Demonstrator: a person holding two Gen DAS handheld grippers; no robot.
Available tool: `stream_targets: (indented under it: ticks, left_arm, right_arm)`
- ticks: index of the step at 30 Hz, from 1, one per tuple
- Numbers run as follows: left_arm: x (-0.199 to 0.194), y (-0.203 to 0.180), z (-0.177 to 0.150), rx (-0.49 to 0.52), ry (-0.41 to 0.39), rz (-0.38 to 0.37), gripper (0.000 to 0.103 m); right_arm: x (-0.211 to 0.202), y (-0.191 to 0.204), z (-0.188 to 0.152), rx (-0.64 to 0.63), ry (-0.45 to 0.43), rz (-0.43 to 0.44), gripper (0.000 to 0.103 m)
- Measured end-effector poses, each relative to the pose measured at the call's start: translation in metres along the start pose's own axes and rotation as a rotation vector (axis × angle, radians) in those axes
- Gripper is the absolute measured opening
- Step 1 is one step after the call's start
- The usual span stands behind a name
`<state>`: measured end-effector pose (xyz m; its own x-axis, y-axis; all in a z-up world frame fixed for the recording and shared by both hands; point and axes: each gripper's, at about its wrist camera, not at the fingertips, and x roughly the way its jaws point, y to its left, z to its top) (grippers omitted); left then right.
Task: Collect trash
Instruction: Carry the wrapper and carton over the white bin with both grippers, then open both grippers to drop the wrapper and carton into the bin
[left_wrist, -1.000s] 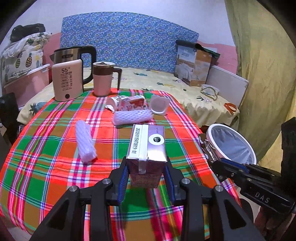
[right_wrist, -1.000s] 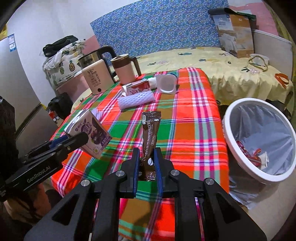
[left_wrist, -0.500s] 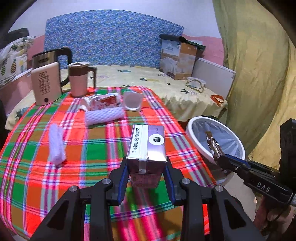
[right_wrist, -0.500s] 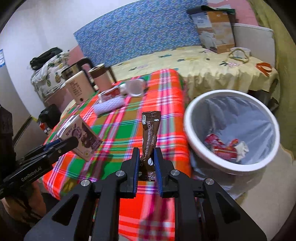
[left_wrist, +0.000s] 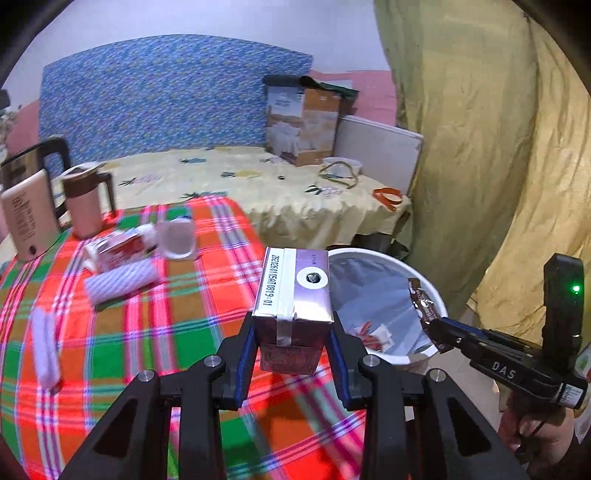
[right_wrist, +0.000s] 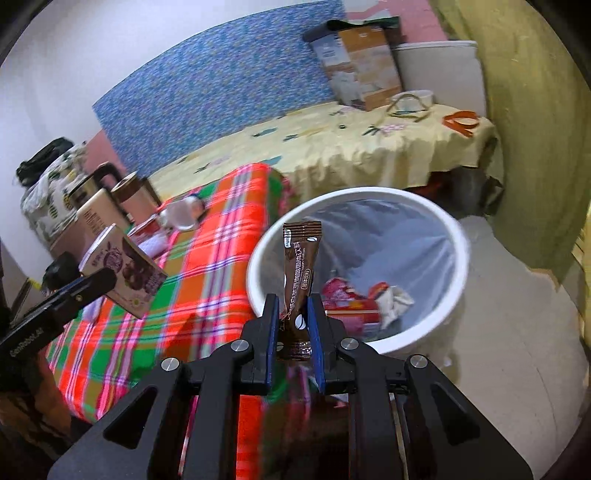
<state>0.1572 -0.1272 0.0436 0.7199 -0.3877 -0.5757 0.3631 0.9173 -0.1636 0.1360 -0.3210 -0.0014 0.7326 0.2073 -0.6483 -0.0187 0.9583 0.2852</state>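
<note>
Both of your grippers have swung off the table toward the bin since a second ago: the white bin (right_wrist: 458, 251) that sat off to the side now fills the middle of the right wrist view. Your right gripper (right_wrist: 293, 317) is clamped narrowly on a brown coffee sachet (right_wrist: 300, 273), gripped at its lower end with its long axis standing upright along the fingers. Your left gripper (left_wrist: 291, 343) is closed wider on a purple drink carton (left_wrist: 293, 295), held upright with its top face toward the camera.

What the drop turns on is this: the bin's mouth lies ahead of and below the sachet, and from the left wrist view the sachet (left_wrist: 423, 306) already overlaps the far rim of the bin (left_wrist: 437, 295). The right hand looks the nearer of the two; the carton hangs over the table's edge, beside the bin rather than above it. So I judge the sachet goes first, with the carton needing more travel to the right.

Count: one sachet, one carton, one bin with a few wrappers (right_wrist: 354, 299) already inside. On the plaid tablecloth (left_wrist: 122, 332) you have two white foam sleeves (left_wrist: 122, 280), one red-and-white carton (left_wrist: 118, 251) and one clear cup (left_wrist: 179, 240) left, beside one kettle (left_wrist: 26, 206) and one mug (left_wrist: 85, 199).
</note>
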Motion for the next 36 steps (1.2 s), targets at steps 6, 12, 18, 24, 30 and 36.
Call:
stream_targets:
  ticks: [6, 12, 18, 24, 30, 36]
  left_arm:
    - [0.021, -0.020, 0.012, 0.023, 0.008, -0.051, 0.036]
    - [0.041, -0.034, 0.022, 0.038, 0.018, -0.086, 0.036]
    - [0.063, -0.044, 0.025, 0.045, 0.034, -0.114, 0.036]
    - [0.084, -0.050, 0.025, 0.052, 0.061, -0.134, 0.036]
    - [0.104, -0.052, 0.021, 0.048, 0.094, -0.143, 0.036]
    - [0.122, -0.052, 0.018, 0.042, 0.131, -0.145, 0.036]
  right_arm:
    - [0.007, -0.014, 0.002, 0.028, 0.009, -0.029, 0.018]
    - [0.014, -0.025, 0.005, 0.038, 0.018, -0.045, 0.018]
    - [0.021, -0.035, 0.008, 0.047, 0.032, -0.064, 0.018]
    - [0.027, -0.044, 0.009, 0.055, 0.047, -0.079, 0.018]
    - [0.033, -0.047, 0.009, 0.056, 0.069, -0.081, 0.019]
    - [0.041, -0.049, 0.011, 0.050, 0.098, -0.095, 0.020]
